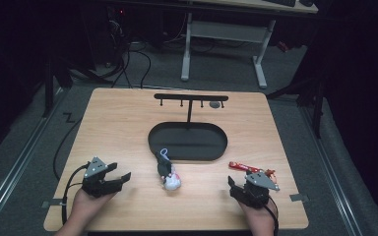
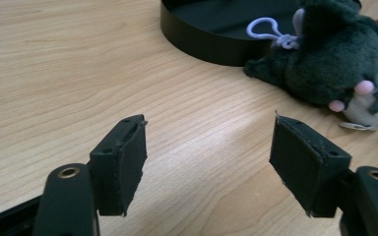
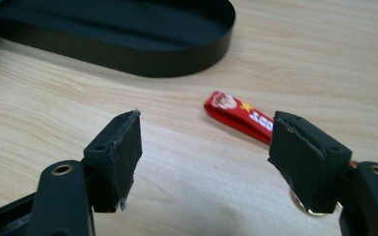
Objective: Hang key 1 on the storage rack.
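Grippers rest low in the high view, left gripper [image 1: 120,178] and right gripper [image 1: 232,186] both spread and empty. The plush keychain [image 1: 168,173] lies at centre, just below the black oval tray [image 1: 187,156]; the red strap keychain [image 1: 244,167] lies beside the right gripper. A pinch on soft plush could miss its lilac loop [image 2: 265,28], drawn clearly in the left gripper view; the hook stand [image 1: 190,99] appears from above.

Looks like lab or recording studio. Dark room, black surroundings, grey carpet floor [image 1: 24,147]. Light wooden desk [image 1: 123,118] lit alone in middle. Cables [image 1: 133,64] trailing across floor behind it. White-legged workbench [image 1: 224,37] at back. Metal floor rails [image 1: 15,172] flank desk on both sides.
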`<state>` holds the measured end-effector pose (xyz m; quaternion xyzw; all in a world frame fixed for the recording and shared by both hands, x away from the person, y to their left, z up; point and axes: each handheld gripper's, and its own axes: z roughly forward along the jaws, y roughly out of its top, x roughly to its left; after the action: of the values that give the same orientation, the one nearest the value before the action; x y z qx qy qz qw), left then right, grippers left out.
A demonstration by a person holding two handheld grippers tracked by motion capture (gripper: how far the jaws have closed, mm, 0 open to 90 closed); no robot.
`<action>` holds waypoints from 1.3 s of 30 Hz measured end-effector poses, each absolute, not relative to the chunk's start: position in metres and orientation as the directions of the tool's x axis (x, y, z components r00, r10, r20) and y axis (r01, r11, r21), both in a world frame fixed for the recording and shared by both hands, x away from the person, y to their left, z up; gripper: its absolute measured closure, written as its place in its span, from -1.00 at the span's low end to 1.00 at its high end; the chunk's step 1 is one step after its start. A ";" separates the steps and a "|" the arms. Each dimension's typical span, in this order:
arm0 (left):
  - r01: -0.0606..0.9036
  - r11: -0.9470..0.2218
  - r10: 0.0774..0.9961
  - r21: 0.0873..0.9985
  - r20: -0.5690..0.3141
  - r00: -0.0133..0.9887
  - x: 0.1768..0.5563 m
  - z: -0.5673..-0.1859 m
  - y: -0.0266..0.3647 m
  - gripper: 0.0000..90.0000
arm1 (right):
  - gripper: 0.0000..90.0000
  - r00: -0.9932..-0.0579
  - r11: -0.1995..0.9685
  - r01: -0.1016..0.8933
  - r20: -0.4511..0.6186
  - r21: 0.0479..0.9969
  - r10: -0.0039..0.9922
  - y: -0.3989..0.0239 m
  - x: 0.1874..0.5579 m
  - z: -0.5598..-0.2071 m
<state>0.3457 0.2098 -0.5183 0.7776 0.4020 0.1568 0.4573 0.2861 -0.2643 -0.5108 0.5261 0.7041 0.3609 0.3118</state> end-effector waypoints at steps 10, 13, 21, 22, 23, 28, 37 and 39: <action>0.455 -0.270 0.776 0.849 -0.088 0.625 0.348 -0.520 0.203 -0.29 | -0.38 -0.318 0.207 0.507 -0.042 0.837 0.947 -0.262 0.285 -0.515; 0.454 -0.281 0.773 0.845 -0.081 0.629 0.347 -0.521 0.203 -0.29 | -0.39 -0.327 0.213 0.507 -0.043 0.835 0.944 -0.261 0.285 -0.515; 0.428 -0.288 0.770 0.856 -0.058 0.635 0.343 -0.518 0.203 -0.28 | -0.44 -0.336 0.218 0.483 -0.050 0.848 0.941 -0.256 0.287 -0.515; 0.428 -0.289 0.770 0.856 -0.058 0.636 0.343 -0.519 0.203 -0.28 | -0.44 -0.336 0.214 0.488 -0.045 0.846 0.941 -0.256 0.287 -0.515; 0.428 -0.293 0.768 0.855 -0.056 0.638 0.343 -0.518 0.203 -0.28 | -0.44 -0.336 0.212 0.492 -0.040 0.845 0.941 -0.255 0.287 -0.515; 0.430 -0.300 0.762 0.852 -0.057 0.645 0.342 -0.518 0.201 -0.28 | -0.46 -0.333 0.194 0.498 -0.021 0.845 0.943 -0.254 0.287 -0.515; 0.419 -0.313 0.757 0.853 -0.043 0.652 0.340 -0.517 0.198 -0.28 | -0.51 -0.364 0.220 0.539 -0.010 0.813 0.931 -0.245 0.288 -0.510; 0.419 -0.310 0.756 0.853 -0.046 0.653 0.340 -0.518 0.198 -0.28 | -0.53 -0.371 0.224 0.546 -0.007 0.807 0.929 -0.243 0.288 -0.510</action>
<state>0.3396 0.1977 -0.5177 0.7877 0.3729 0.1858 0.4537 0.2882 -0.2431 -0.5100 0.4987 0.7391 0.3729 0.2567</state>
